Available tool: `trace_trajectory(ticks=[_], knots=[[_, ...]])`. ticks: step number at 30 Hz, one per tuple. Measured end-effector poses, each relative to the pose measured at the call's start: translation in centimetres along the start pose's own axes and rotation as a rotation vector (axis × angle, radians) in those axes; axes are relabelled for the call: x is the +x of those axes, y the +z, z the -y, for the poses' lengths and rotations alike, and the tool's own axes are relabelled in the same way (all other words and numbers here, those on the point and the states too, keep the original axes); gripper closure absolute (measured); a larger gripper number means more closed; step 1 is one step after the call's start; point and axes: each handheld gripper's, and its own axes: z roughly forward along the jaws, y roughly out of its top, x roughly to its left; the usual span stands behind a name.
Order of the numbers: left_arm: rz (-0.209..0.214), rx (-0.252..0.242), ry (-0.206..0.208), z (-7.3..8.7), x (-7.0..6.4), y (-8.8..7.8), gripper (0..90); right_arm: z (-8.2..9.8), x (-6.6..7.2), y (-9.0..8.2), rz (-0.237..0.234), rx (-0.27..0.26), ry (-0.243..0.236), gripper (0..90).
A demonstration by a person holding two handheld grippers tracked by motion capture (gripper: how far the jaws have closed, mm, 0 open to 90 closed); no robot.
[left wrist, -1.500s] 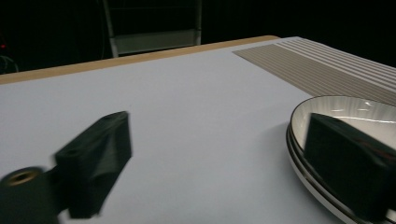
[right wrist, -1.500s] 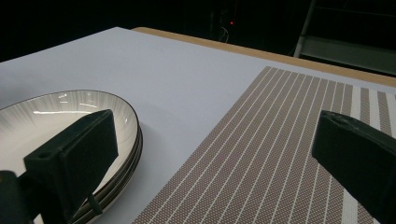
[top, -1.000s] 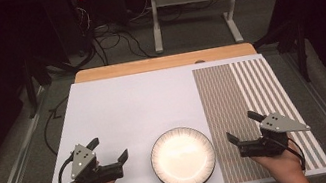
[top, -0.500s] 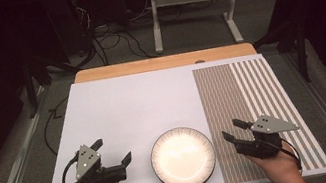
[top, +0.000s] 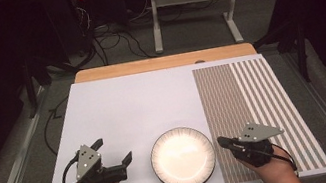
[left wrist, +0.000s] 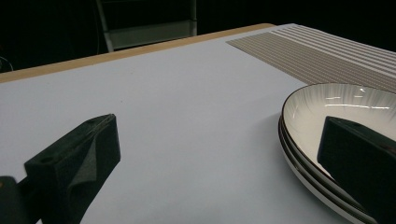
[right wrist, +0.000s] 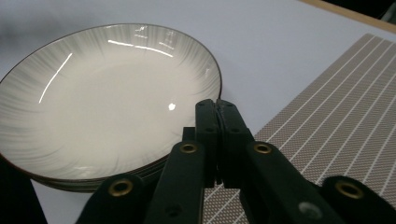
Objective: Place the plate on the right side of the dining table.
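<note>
**Two grippers flank the stacked plates at the near edge**

High view puts the plates (top: pixel 183 158) at the near edge of the white board (top: pixel 133 107), about midway along it, with my left gripper (top: pixel 114 156) on one side and my right gripper (top: pixel 222 141) on the other. Both hands rest low at that near edge, so each tool points inward at the rim.

My left gripper's jaws are spread wide. In the left gripper view one finger (left wrist: pixel 79 163) sits over bare board and the other overlaps the plates' (left wrist: pixel 327 112) rim, which I judge is the right opening to take that rim between them. That view also shows two rims, one nested in the other, so this is a stack and not a single dish.

My right gripper's (right wrist: pixel 216 109) jaws are pressed together, gripping nothing, the closed tip just beside the plates' (right wrist: pixel 102 93) edge where board meets the striped mat (top: pixel 255 105). I judge a closed tip there suits steadying or nudging the stack while the other side takes hold. The mat covers the board's right part and is bare.
</note>
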Motion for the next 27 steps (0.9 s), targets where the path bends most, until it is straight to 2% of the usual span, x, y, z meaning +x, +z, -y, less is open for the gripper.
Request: trace_trajectory(ticks=[6, 11, 13, 14, 27], knots=[[0.0, 0.002, 0.002, 0.0, 0.1, -0.1, 0.1, 0.0, 0.4, 0.6, -0.045, 0.056, -0.02, 90.0], [-0.001, -0.001, 0.003, 0.0, 0.0, -0.1, 0.1, 0.1, 0.8, 1.1, -0.05, 0.094, -0.039, 90.0], [-0.002, -0.001, 0.003, 0.0, 0.0, -0.1, 0.1, 0.1, 0.8, 1.2, -0.05, 0.093, -0.045, 90.0], [-0.002, 0.0, 0.003, 0.0, 0.0, -0.1, 0.2, 0.2, 1.0, 1.5, -0.056, 0.111, -0.045, 90.0], [0.0, -0.002, 0.002, -0.1, 0.0, -0.1, 0.1, 0.0, 1.2, 1.7, -0.05, 0.128, -0.071, 90.0]])
